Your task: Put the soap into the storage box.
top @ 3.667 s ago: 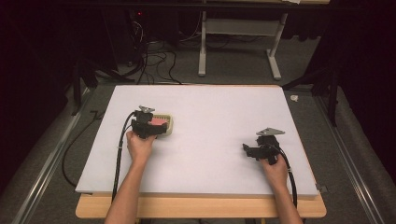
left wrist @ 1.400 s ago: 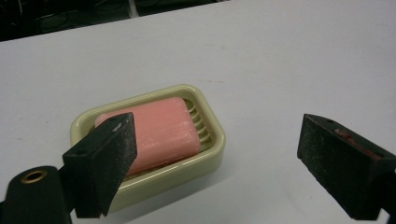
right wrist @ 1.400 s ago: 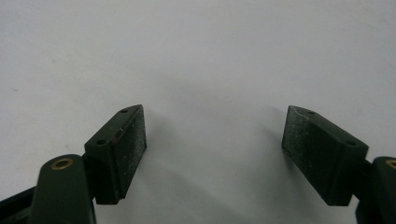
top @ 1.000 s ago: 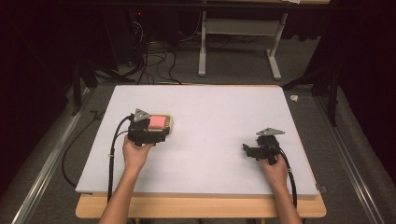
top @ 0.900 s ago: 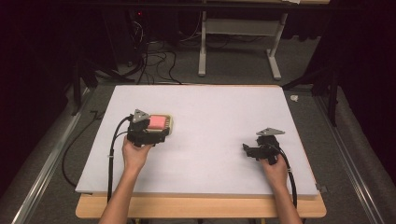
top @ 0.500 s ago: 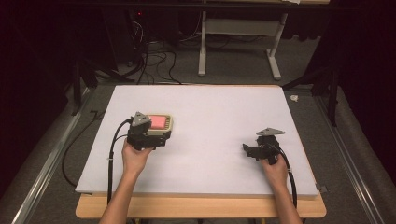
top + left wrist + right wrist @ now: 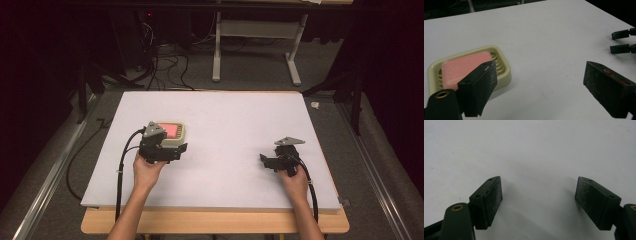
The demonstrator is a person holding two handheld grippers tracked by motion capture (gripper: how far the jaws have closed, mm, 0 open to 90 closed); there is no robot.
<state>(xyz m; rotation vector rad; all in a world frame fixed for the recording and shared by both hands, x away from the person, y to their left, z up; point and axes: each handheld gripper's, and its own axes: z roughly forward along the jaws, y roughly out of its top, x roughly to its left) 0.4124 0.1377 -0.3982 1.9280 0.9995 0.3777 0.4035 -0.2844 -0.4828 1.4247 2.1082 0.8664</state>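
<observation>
Since the earliest high view, the left hand-held gripper [image 7: 161,146] has drawn back toward the lower left of the frame, so more of the soap dish [image 7: 172,133] now shows beyond it; the right hand-held gripper [image 7: 280,159] lies where it did before.

In the high view the cream soap dish sits on the white surface [image 7: 230,115] in the left half of the frame, just above the left hand-held gripper, which partly overlaps its near edge from this angle. The pink bar of soap [image 7: 169,131] lies inside the dish. In the left gripper view the soap dish [image 7: 501,62] is at the left edge of the frame with the soap [image 7: 465,67] resting flat on its ribbed floor. The left hand-held gripper [image 7: 537,91] has its jaws spread wide, and nothing is between them. Its left jaw stands in front of the dish's near corner; whether it touches the dish cannot be told. The bare surface [image 7: 549,37] fills the gap between the jaws.

The right hand-held gripper shows small at the upper right of the left gripper view [image 7: 622,41], well apart from the dish. In the right gripper view the right hand-held gripper [image 7: 539,195] is also wide open and empty over the plain surface [image 7: 531,147].
</observation>
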